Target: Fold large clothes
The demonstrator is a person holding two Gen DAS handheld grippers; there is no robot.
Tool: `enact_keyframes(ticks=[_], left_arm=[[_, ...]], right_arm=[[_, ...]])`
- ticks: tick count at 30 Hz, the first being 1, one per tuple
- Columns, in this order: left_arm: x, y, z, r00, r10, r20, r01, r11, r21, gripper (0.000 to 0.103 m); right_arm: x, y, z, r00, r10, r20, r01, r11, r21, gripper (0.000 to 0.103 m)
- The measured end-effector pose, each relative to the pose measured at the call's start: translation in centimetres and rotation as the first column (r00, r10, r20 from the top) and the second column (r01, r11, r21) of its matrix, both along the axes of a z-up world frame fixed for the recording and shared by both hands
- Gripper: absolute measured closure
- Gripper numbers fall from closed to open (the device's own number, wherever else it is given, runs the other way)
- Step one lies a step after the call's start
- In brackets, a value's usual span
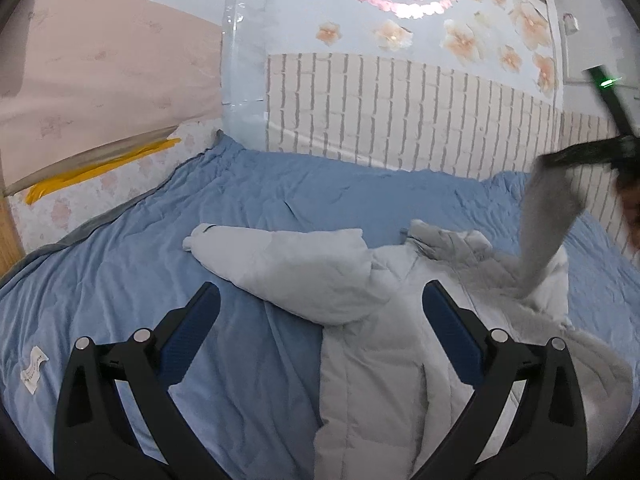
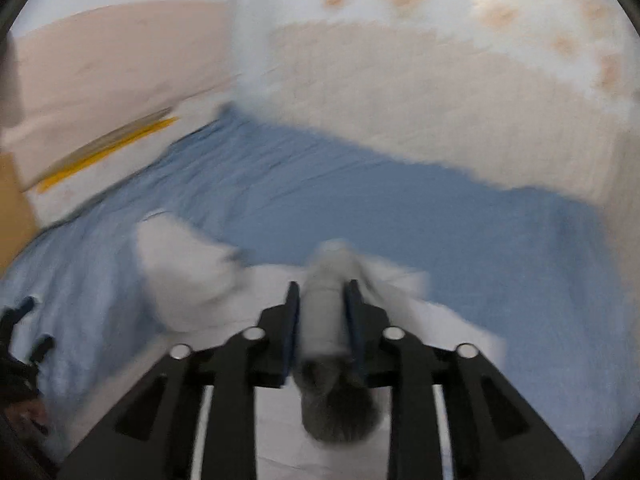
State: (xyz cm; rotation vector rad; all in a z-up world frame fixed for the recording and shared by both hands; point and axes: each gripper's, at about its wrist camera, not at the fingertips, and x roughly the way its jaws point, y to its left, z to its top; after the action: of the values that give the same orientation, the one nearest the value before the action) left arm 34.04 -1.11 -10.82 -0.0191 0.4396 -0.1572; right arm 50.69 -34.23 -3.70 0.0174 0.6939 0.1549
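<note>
Left gripper (image 1: 320, 304): nearest the lens in the left wrist view; its two black fingers with blue pads stand wide apart and released, nothing between the pads; the finger bases are cut off by the lower edge.
Blue bedcover (image 1: 120, 280): wrinkled, beneath and beyond the left finger; a small white label (image 1: 33, 368) lies outside that finger, its print too small to read.
Padded jacket (image 1: 360, 320): pale grey, spread on the bedcover; the body runs between the fingers and under the right finger, partly hidden by it and cut off at the bottom.
Left sleeve (image 1: 280, 264): lies just beyond the fingertips, pointing left, cuff flat on the bedcover.
Right sleeve (image 1: 548, 224): lifted clear of the bed, well beyond and right of the right finger; it is blurred and hangs from a dark shape at the frame edge.
Right gripper (image 2: 322, 300): in its own blurred view the jaws stand narrow, with the grey sleeve (image 2: 324, 312) between the blue pads; the pads appear to grasp it, though blur hides the contact; a dark furry end (image 2: 340, 412) bulges behind the pads.
Wall (image 1: 400, 112): brick-pattern panel beyond the bed; flower stickers above, cut off at the top.
Far-left edge, right wrist view: dark shapes, too blurred to identify.
</note>
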Motion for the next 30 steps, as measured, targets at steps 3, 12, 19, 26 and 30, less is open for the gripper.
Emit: enact_keyframes(ticks=[3,12,19,26,30], left_arm=[[0.8,0.7,0.2,1.000,0.019,-0.006,-0.019,1.000,-0.006,0.003],[2.0,0.9,-1.5,0.998,0.007,-0.058,-0.010,0.999,-0.046,0.003],[-0.4,0.0,-0.4,0.999,-0.005,-0.050,0.000,0.996,-0.093,0.003],[-5.5,-0.3,2.9,0.998,-0.054,0.017,0.054,0.998,-0.022,0.003],[-7.5,-0.2,3.9,0.997,-0.066,0.026,0.065,0.997,0.035,0.003]], right_arm=[[2.0,3.1,-1.8,0.999,0.036,-0.012,-0.035,0.995,0.089,0.032],[-6.1,-4.0,-7.4,0.988,-0.156,-0.007,0.156,0.981,0.119,0.019],[-19.2,-8.9,-8.1,0.937,-0.349,0.006,0.347,0.935,0.074,0.019],[-24.1,-9.4,-6.8,0.912,-0.410,0.021,0.411,0.911,-0.035,0.019],[-24.0,-6.8,-7.1,0.928,-0.365,0.069,0.364,0.931,0.022,0.016]])
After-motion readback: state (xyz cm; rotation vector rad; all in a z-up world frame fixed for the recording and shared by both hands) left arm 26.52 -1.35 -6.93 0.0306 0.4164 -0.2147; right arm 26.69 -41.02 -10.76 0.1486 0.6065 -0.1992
